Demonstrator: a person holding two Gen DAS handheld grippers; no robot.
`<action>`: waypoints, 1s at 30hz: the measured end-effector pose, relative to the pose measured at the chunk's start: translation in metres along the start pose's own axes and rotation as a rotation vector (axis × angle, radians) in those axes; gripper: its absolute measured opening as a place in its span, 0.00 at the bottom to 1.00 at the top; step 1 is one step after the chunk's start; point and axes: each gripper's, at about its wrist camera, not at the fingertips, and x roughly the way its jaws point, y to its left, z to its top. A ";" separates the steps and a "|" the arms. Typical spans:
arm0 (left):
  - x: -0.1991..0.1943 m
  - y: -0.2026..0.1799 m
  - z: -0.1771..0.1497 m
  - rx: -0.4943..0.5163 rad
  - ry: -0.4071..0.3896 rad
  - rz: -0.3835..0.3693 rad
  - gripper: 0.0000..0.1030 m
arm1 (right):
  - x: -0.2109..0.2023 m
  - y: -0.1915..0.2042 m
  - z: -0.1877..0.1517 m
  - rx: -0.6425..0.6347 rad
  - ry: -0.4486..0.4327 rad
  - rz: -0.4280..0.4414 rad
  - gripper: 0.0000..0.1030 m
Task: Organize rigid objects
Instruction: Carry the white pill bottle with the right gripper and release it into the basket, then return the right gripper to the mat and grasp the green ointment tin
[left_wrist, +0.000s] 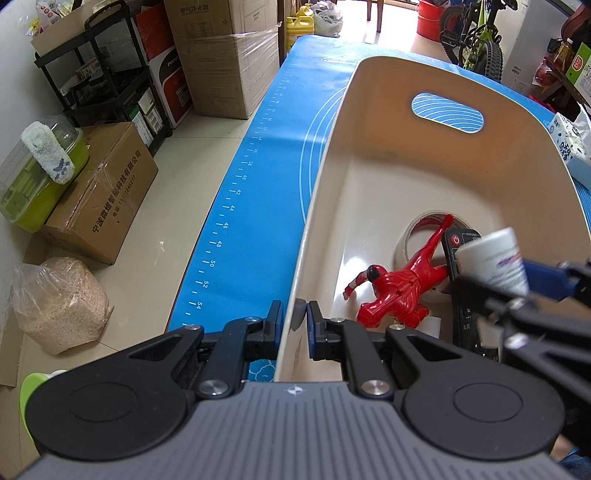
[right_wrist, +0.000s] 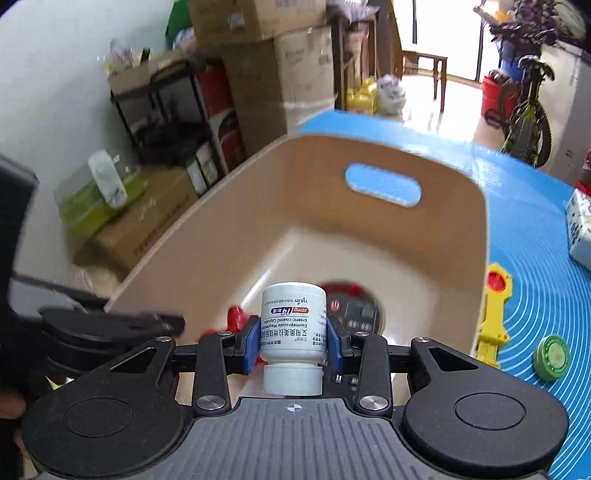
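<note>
A beige plastic bin (left_wrist: 369, 110) with a handle slot stands on a blue mat (left_wrist: 258, 155). My left gripper (left_wrist: 295, 321) is shut on the bin's near left wall. Inside lie a red toy figure (left_wrist: 391, 291), a tape roll (left_wrist: 410, 236) and a black remote (left_wrist: 461, 295). My right gripper (right_wrist: 293, 338) is shut on a white pill bottle (right_wrist: 293, 321), cap toward the camera, held above the bin (right_wrist: 369, 155). The bottle and right gripper also show in the left wrist view (left_wrist: 495, 262).
On the mat right of the bin lie a yellow toy (right_wrist: 493, 321), a green round lid (right_wrist: 552, 356) and a patterned box (right_wrist: 580, 229). Cardboard boxes (left_wrist: 99, 192), a black shelf (left_wrist: 103, 74) and a sack of grain (left_wrist: 55, 302) stand on the floor to the left.
</note>
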 end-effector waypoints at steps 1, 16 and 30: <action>0.000 0.000 0.000 0.000 0.000 0.000 0.14 | 0.005 0.001 -0.001 -0.003 0.025 -0.002 0.43; -0.001 -0.001 0.000 0.004 -0.001 0.004 0.15 | -0.005 -0.011 -0.014 -0.007 0.036 0.051 0.62; 0.000 -0.001 0.000 0.001 -0.002 0.002 0.15 | -0.088 -0.091 0.013 0.112 -0.173 -0.100 0.76</action>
